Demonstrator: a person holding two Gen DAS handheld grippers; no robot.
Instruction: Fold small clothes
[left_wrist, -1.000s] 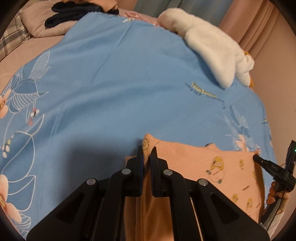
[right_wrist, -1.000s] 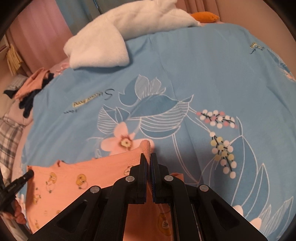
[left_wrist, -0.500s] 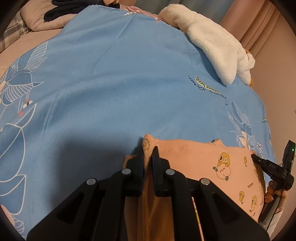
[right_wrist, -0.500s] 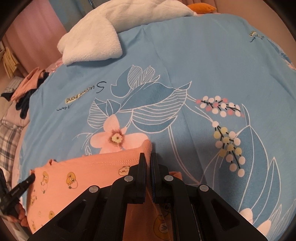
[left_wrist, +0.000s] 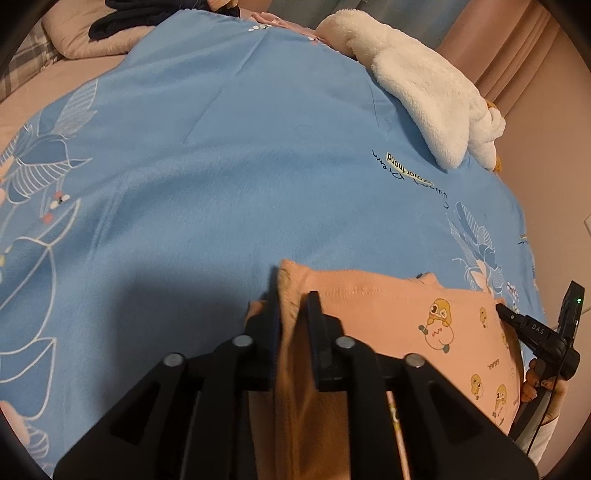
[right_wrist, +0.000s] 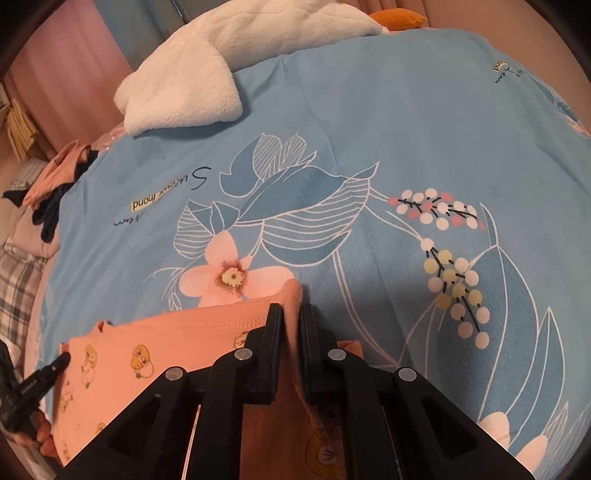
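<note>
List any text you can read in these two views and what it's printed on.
"Summer fnond", as best it reads: blue blanket, script S and yellow label; seen upside down.
"DAS": right claw body, in the left view.
Small print on the peach garment: too small to read.
Lettering on the left claw in the right view: blurred.

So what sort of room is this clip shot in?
Most likely a bedroom: the orange garment lies on a bed under a blue floral bedspread, with a pillow near its head and pink curtains behind.
</note>
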